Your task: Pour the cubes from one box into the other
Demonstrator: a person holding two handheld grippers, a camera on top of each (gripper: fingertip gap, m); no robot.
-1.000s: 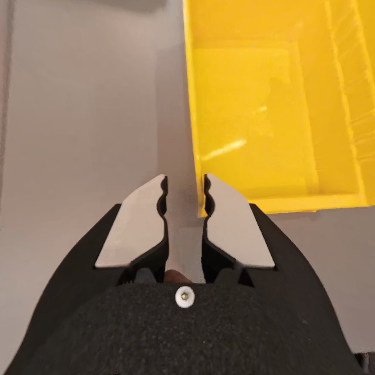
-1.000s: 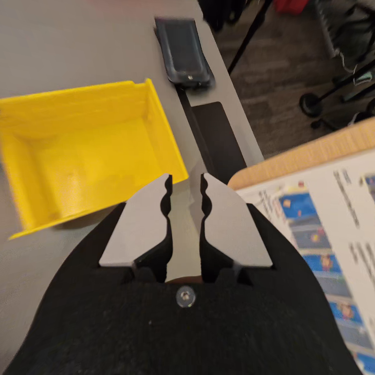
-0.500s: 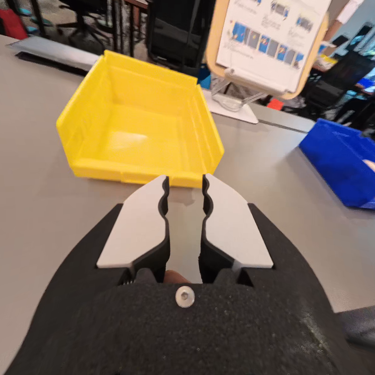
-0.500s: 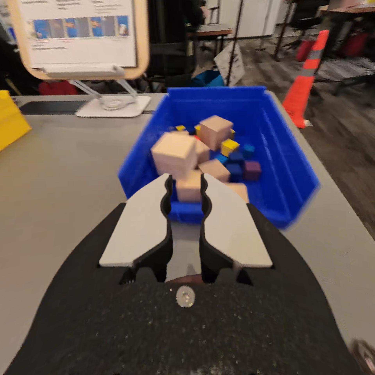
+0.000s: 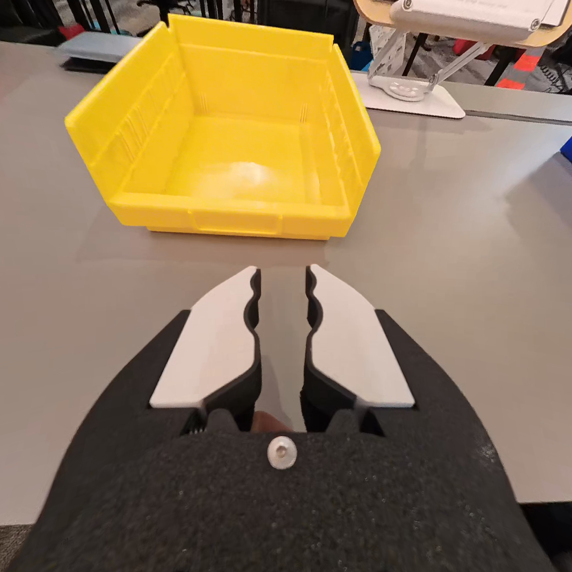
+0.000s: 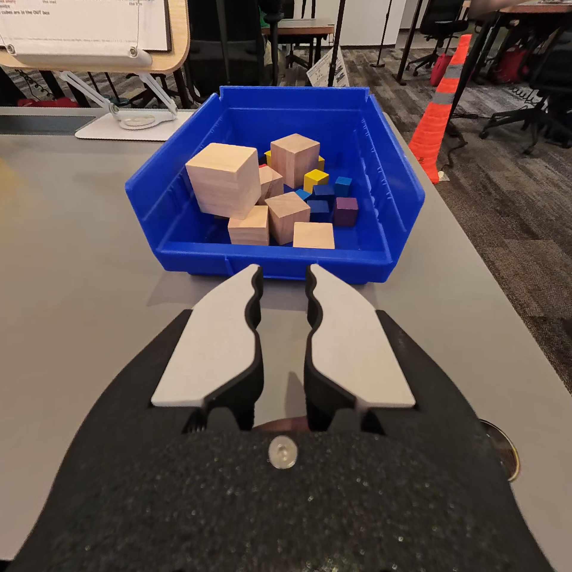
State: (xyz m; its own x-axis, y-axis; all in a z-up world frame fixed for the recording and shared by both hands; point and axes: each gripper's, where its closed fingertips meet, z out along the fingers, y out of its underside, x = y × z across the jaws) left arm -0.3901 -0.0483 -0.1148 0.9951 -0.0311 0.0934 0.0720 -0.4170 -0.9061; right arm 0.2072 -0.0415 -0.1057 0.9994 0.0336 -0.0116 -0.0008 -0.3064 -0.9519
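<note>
An empty yellow box (image 5: 154, 213) stands on the grey table ahead of my left gripper (image 5: 282, 272), which is open and empty, a short way in front of the box's low front wall. A blue box (image 6: 278, 263) holds several plain wooden cubes (image 6: 224, 179) and small coloured cubes (image 6: 345, 210). My right gripper (image 6: 284, 272) is open and empty, with its tips just short of the blue box's front wall. A sliver of the blue box shows at the right edge of the left wrist view (image 5: 566, 148).
A clipboard on a white stand (image 5: 411, 93) sits at the table's back edge, between the boxes; it also shows in the right wrist view (image 6: 133, 120). The table's right edge (image 6: 483, 247) runs close past the blue box. An orange cone (image 6: 439, 117) stands on the floor beyond.
Both grippers swung up from looking down at the yellow box and table to level views. The left now faces the yellow box from farther back; the right faces the blue box.
</note>
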